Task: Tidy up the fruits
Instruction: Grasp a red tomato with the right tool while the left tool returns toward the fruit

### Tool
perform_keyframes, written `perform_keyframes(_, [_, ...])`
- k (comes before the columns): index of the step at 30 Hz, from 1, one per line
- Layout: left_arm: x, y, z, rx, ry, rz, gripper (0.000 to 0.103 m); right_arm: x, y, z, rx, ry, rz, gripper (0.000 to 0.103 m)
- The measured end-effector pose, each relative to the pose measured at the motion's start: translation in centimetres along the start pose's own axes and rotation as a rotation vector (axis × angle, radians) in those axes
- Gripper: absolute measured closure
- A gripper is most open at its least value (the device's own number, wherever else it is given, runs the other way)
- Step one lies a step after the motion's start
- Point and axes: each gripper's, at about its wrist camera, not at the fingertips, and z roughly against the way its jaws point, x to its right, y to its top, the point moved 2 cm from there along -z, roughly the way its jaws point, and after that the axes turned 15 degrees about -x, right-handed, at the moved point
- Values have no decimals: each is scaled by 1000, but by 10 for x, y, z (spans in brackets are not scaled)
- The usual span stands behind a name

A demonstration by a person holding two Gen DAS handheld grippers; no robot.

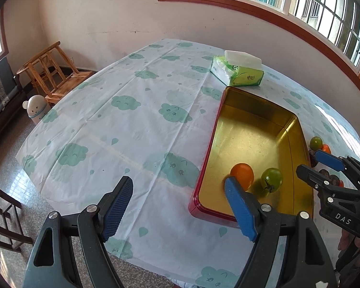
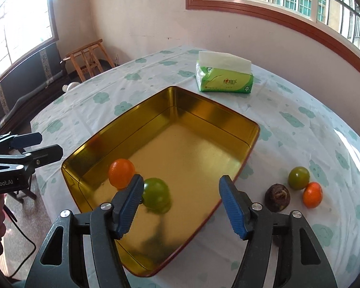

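The table (image 2: 288,110) is covered by a white cloth printed with green clouds. A gold tin tray (image 2: 204,117) with red outer walls is set on it, and a green tissue pack (image 2: 224,79) is placed just beyond the tray's far end. Inside the tray, near its front corner, an orange (image 2: 121,172) and a green tomato (image 2: 156,192) are seen side by side. On the cloth to the right of the tray, a dark brown fruit (image 2: 277,196), a second green tomato (image 2: 298,177) and a second orange (image 2: 312,194) are grouped closely. The left gripper (image 1: 178,206) is held spread wide with nothing between its fingers, above the cloth beside the tray. The right gripper (image 2: 180,201) is likewise spread and unloaded, over the tray's near end.
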Motion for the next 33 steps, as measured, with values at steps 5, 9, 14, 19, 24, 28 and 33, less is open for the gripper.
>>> perform_keyframes(5, [25,-2,2,4,-31,-51,27,37,-28,26,27,-32,-87,37])
perform_keyframes(9, [51,-5,4,3,-60,-111,27,77,-57,42,28,-76,-179,37])
perform_keyframes(14, [87,-11,6,-1,-97,-192,27,129,-97,53,0,-140,-292,38])
perform_keyframes(19, [122,-17,7,-7,-120,-275,27,168,-130,49,-48,-168,-371,49])
perform_keyframes(24, [148,-22,8,-10,-128,-339,27,181,-144,39,-79,-155,-393,58])
perform_keyframes(28, [164,-26,9,-13,-131,-379,27,180,-145,30,-91,-136,-370,62])
perform_keyframes(33, [180,-30,6,-25,-135,-415,27,182,-143,22,-97,-127,-352,62])
